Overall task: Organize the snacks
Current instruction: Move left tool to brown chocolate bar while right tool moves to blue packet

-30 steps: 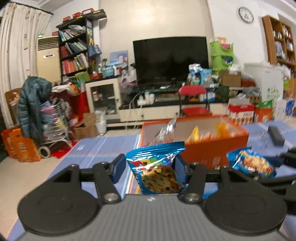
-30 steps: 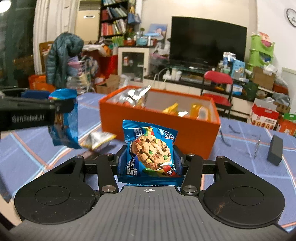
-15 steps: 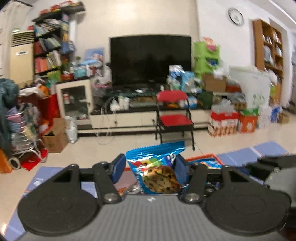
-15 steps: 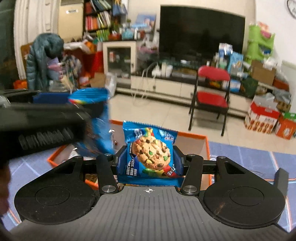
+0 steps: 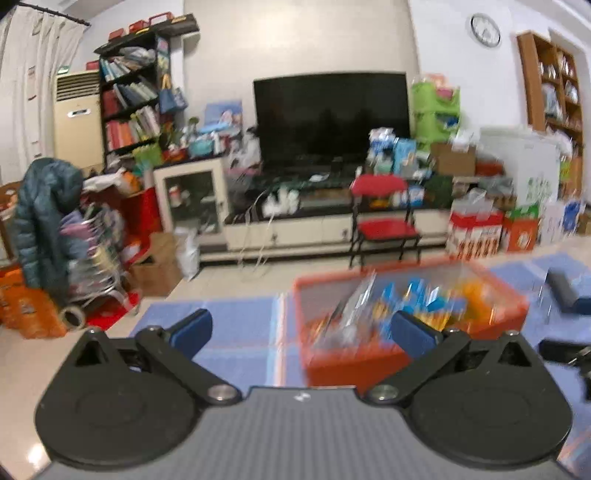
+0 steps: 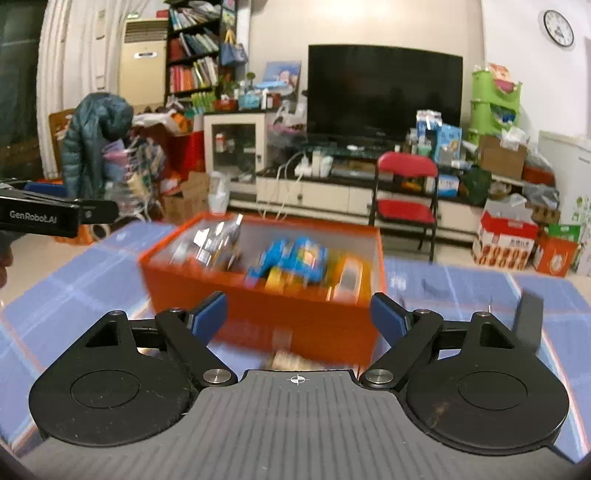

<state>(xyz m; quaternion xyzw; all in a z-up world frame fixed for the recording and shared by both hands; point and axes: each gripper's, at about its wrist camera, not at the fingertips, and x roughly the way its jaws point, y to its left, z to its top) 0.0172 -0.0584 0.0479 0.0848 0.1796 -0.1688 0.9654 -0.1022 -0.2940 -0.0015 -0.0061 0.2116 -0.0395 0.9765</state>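
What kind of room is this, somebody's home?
Most likely a lived-in home living room: a big television on a low stand, a crowded bookshelf, a wall clock, and a red folding chair amid boxes.

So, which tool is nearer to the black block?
Right. The black block lies just right of the right tool; the left tool stands farther off to the left. Both tools' jaws have just been opening, nothing between them.

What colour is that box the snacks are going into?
Orange. The box shows best in the right wrist view, sitting on a blue checked cloth.
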